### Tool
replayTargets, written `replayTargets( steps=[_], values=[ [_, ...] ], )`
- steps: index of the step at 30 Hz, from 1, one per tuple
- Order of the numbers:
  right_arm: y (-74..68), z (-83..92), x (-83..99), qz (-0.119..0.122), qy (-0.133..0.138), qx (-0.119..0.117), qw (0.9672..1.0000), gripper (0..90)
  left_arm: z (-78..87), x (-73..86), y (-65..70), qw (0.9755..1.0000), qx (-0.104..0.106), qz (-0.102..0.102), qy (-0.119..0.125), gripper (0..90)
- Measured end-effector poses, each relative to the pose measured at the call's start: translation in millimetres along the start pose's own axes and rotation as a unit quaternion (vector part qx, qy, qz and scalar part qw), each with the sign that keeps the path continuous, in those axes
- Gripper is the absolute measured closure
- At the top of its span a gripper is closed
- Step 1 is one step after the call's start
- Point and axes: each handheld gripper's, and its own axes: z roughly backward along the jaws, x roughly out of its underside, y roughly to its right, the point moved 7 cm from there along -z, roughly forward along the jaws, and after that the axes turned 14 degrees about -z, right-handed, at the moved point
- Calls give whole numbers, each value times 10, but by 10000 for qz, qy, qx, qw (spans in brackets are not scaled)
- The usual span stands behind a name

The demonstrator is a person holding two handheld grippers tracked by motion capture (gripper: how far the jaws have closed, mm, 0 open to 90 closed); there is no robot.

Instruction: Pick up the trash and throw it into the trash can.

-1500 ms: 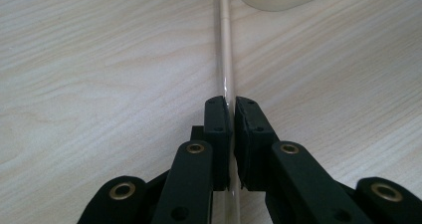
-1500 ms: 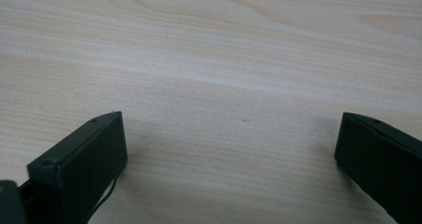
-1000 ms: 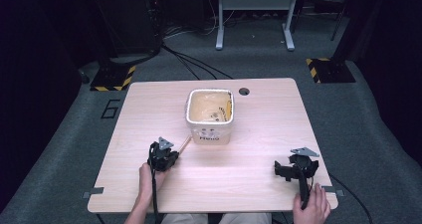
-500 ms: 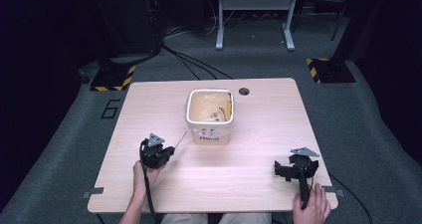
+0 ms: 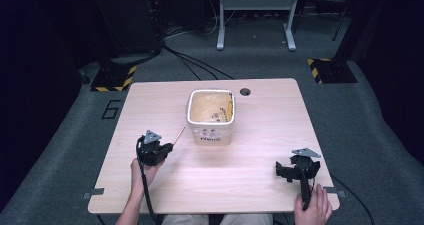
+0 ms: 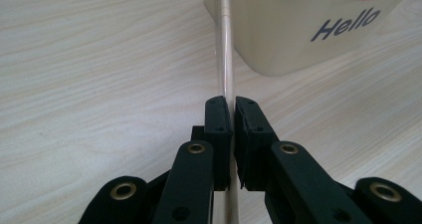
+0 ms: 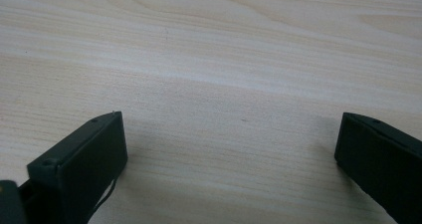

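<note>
A thin pale wooden stick (image 6: 226, 55) runs between the jaws of my left gripper (image 6: 233, 107), which is shut on it. In the high view the stick (image 5: 179, 134) pokes out of the left gripper (image 5: 161, 150) toward the cream square tub (image 5: 211, 116). The tub (image 6: 308, 25) bears the word "Hello" on its side, and the stick's far end lies close against its corner. Inside the tub are loose pale and yellow bits. My right gripper (image 5: 290, 172) rests near the table's front right corner, and its jaws (image 7: 229, 154) stand wide open over bare wood.
The light wooden table (image 5: 260, 150) has a round cable hole (image 5: 245, 91) behind the tub. Grey carpet, black cables and a metal stand's legs (image 5: 255, 20) lie beyond the far edge. The person's hands (image 5: 315, 210) come in at the front edge.
My left gripper has risen off the table and shifted a little to the left with the stick in it. The right gripper has stayed put.
</note>
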Motion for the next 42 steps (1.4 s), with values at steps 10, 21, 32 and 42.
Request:
replayTargets(
  steps=[10, 21, 32, 42],
  values=[
    [0, -1, 0, 0, 6, 1, 10000, 0, 36, -44, -37, 9999, -70, -10, 91, 846],
    [0, -3, -1, -4, 20, 5, 10000, 0, 110, -84, -105, 9998, -139, -12, 155, 846],
    [1, 0, 0, 1, -1, 8, 10000, 0, 183, -108, -163, 9994, -236, 19, 241, 846],
    [0, -3, -2, -2, 21, 4, 10000, 0, 223, -167, -187, 9992, -255, 14, 307, 846]
  ],
)
